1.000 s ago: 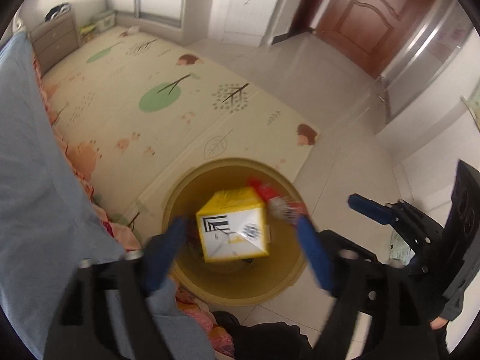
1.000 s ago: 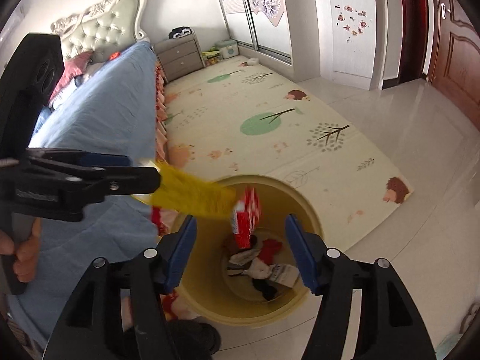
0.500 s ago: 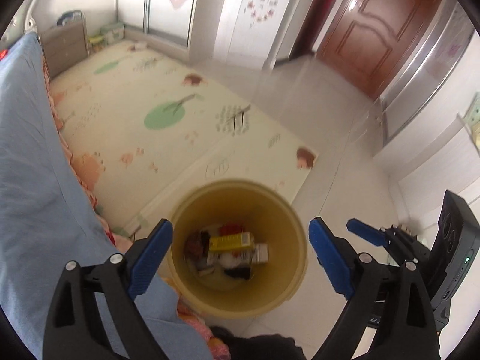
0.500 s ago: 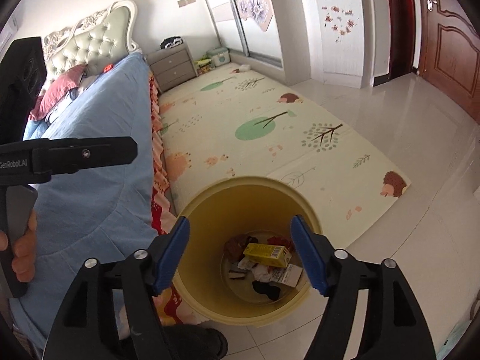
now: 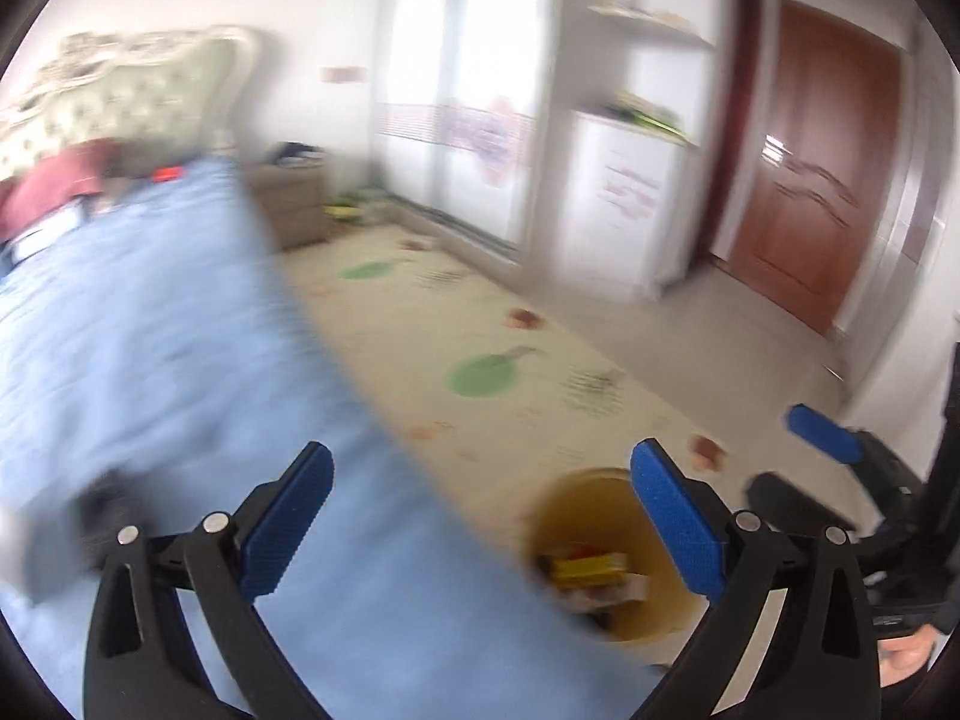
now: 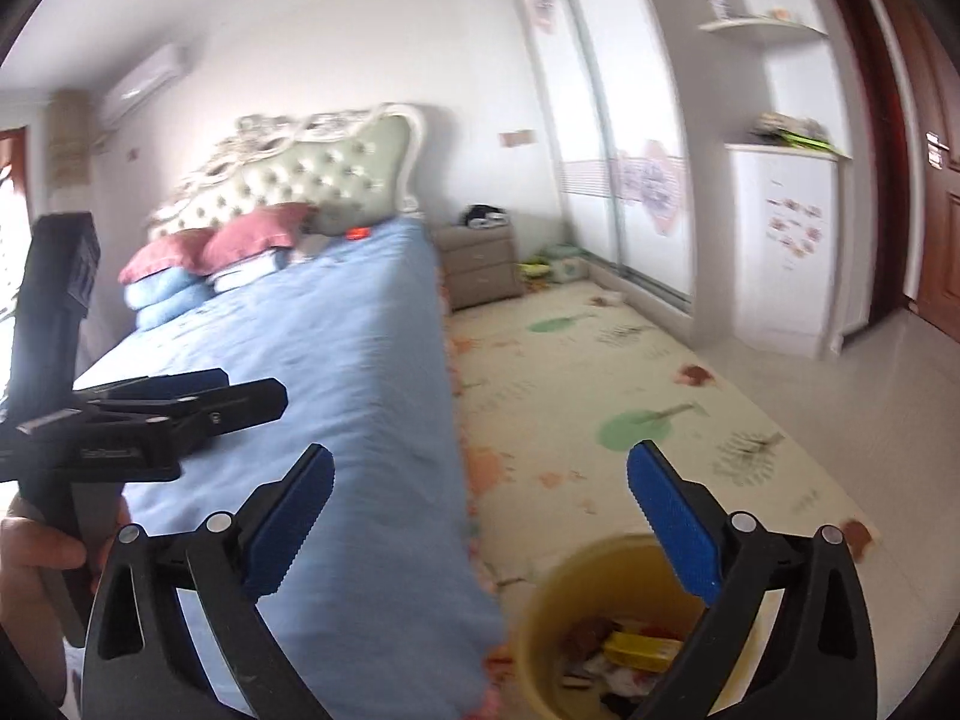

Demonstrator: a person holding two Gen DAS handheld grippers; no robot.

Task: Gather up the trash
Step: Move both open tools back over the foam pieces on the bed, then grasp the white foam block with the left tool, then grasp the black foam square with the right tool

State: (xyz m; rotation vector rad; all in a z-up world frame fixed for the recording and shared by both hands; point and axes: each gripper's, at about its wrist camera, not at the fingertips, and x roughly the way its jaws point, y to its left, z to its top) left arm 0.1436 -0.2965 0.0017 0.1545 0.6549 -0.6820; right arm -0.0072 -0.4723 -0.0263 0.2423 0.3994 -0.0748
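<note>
A yellow trash bin (image 5: 591,489) stands on the floor by the bed's foot corner; it also shows in the right wrist view (image 6: 540,612). Inside lie a yellow box (image 5: 588,567) (image 6: 639,648) and other wrappers. My left gripper (image 5: 480,522) is open and empty, over the bed edge, left of the bin. My right gripper (image 6: 480,522) is open and empty, above the bed edge and the bin. The left view is blurred. A small red item (image 6: 358,233) lies on the bed near the pillows.
A bed with a blue sheet (image 6: 312,348), red pillows (image 6: 246,234) and a tufted headboard fills the left. A play mat (image 6: 630,408) covers the floor. A nightstand (image 6: 480,264), sliding wardrobe, white cabinet (image 6: 780,252) and brown door (image 5: 822,198) stand beyond.
The yellow box and the red wrapper dropped into the bin. Both grippers then lifted and tilted up from over the bin toward the bed and room.
</note>
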